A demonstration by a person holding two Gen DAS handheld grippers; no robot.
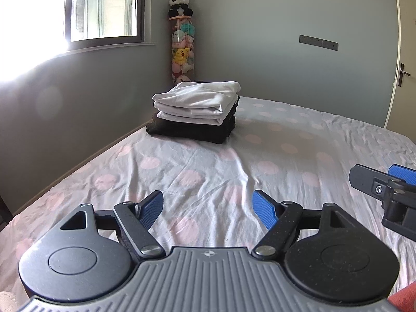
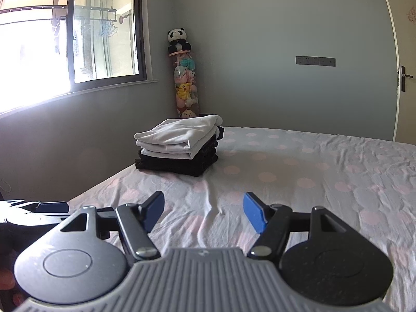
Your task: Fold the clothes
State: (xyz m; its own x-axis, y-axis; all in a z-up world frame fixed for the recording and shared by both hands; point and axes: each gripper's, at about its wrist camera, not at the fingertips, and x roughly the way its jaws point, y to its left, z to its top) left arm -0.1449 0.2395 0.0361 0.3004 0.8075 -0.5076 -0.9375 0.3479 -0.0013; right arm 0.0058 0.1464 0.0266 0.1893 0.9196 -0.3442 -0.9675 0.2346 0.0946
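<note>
With clothes stacked, both tools idle.
Left tool (image 1: 208, 208), right tool (image 2: 204, 212) spread, empty; pile (image 1: 195, 111) parked at bed (image 1: 299, 140) corner, clearing space.

A home bedroom. A bed (image 1: 286, 140) in a polka-dot sheet fills it, with a window (image 2: 78, 39), a door (image 2: 400, 78) and a tube of plush toys (image 2: 186, 88) in the corner.
</note>
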